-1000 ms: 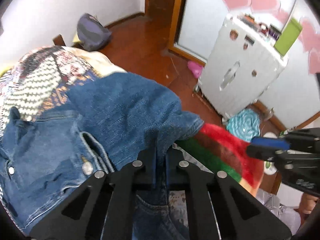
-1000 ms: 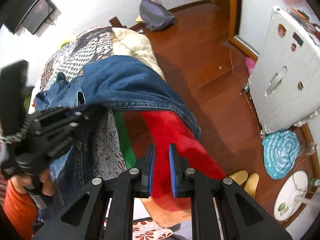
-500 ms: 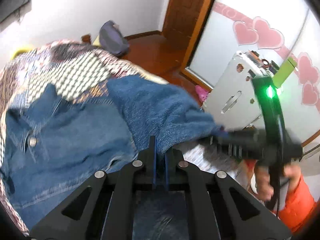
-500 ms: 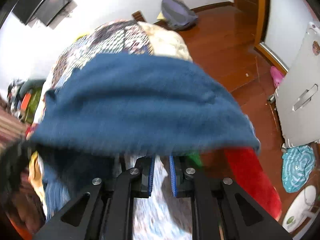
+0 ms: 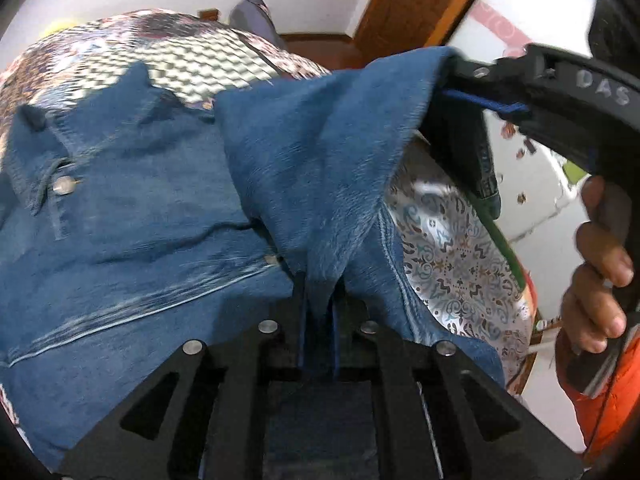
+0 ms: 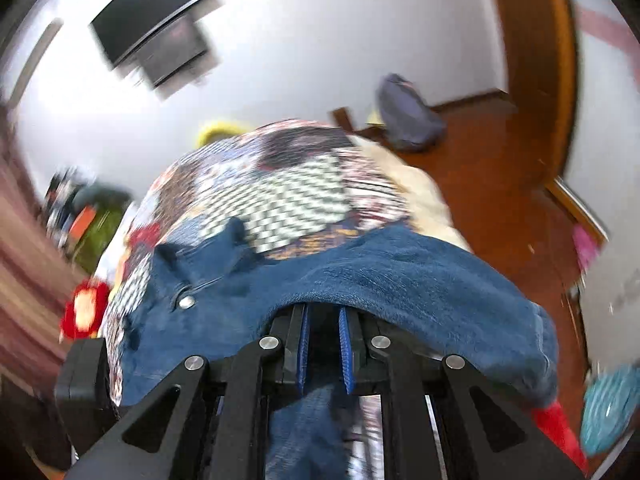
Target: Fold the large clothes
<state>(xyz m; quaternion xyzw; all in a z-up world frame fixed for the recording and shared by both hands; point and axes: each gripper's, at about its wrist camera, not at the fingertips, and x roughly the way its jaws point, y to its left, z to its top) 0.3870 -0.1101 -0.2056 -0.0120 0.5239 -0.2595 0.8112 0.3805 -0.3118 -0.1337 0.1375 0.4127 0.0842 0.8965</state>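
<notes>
A: Nearest first. Left hand-held gripper (image 5: 318, 300): nearly closed, a pinch of the denim jacket (image 5: 132, 216) bunched between its fingers.

B: Right hand-held gripper (image 6: 323, 350)?

A: In its own view the blue pads stand a narrow gap apart, with the jacket's (image 6: 400, 280) edge draped over the fingertips. Dark between the pads. Can't tell whether cloth is nipped there or only lying on top. The left view shows that tool high at upper right, a flap of denim lifted at its tip, so it seems to carry the flap somehow.

B: Where does the jacket lie?

A: On the bed (image 5: 192, 64), over a patchwork quilt (image 6: 288, 188). The collar and a metal snap (image 5: 63, 185) are towards the far left and flat. The near right side is raised off a paisley sheet (image 5: 452, 248).

B: Beyond that?

A: Wood floor (image 6: 492, 168), a grey bag (image 6: 408, 120) by the wall, a screen (image 6: 156, 44) mounted higher up. Right view badly smeared.

B: Step in hand?

A: My reading is an early fold: the near right side is being lifted to go across the body. Not laid yet.

B: Next move calls for?

A: Both tools travelling together towards the collar side, keeping the edge taut, then lowering flat before letting go. Check the right grip first; heavy denim could slide off.
</notes>
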